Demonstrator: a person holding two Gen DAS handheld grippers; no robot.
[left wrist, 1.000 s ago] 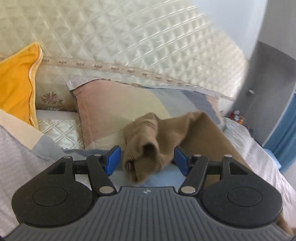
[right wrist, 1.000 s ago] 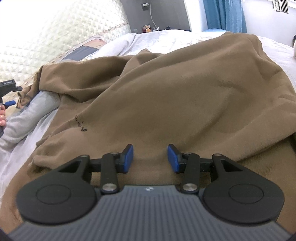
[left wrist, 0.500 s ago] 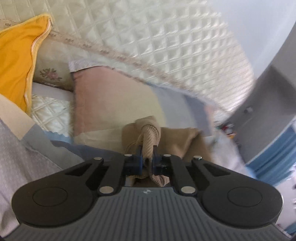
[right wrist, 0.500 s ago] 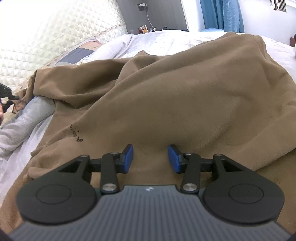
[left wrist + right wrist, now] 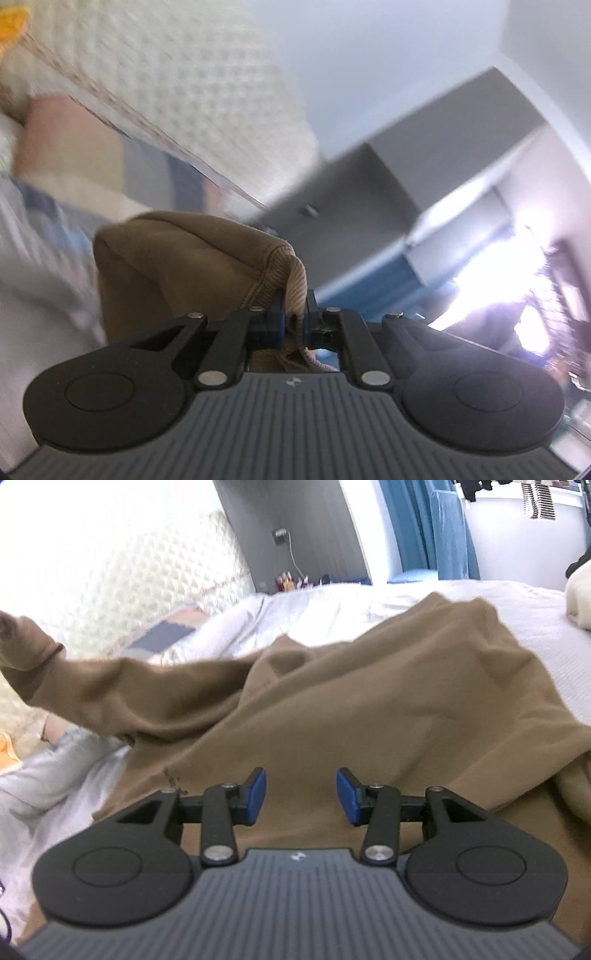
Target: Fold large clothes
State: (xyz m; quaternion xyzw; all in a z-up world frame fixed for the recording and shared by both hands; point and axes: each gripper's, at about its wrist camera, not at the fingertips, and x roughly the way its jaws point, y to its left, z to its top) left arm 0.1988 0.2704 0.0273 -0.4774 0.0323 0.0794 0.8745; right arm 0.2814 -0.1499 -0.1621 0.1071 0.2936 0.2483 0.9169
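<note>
Lifted off the bed since a second ago, the brown sweatshirt's ribbed cuff [image 5: 295,284] is now pinched tight between the 2 blue pads of the left gripper [image 5: 294,314], which was open around it earlier. Its sleeve [image 5: 122,686] stretches up and away to the left in the right wrist view. Below, the right gripper [image 5: 301,794] hovers with jaws apart over the sweatshirt's body [image 5: 388,716], spread on the white bed [image 5: 546,627], gripping nothing

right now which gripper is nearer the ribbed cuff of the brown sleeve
Left. The left gripper is shut on the ribbed cuff, holding it up. The right gripper hovers open over the garment's body, well away from it.
</note>
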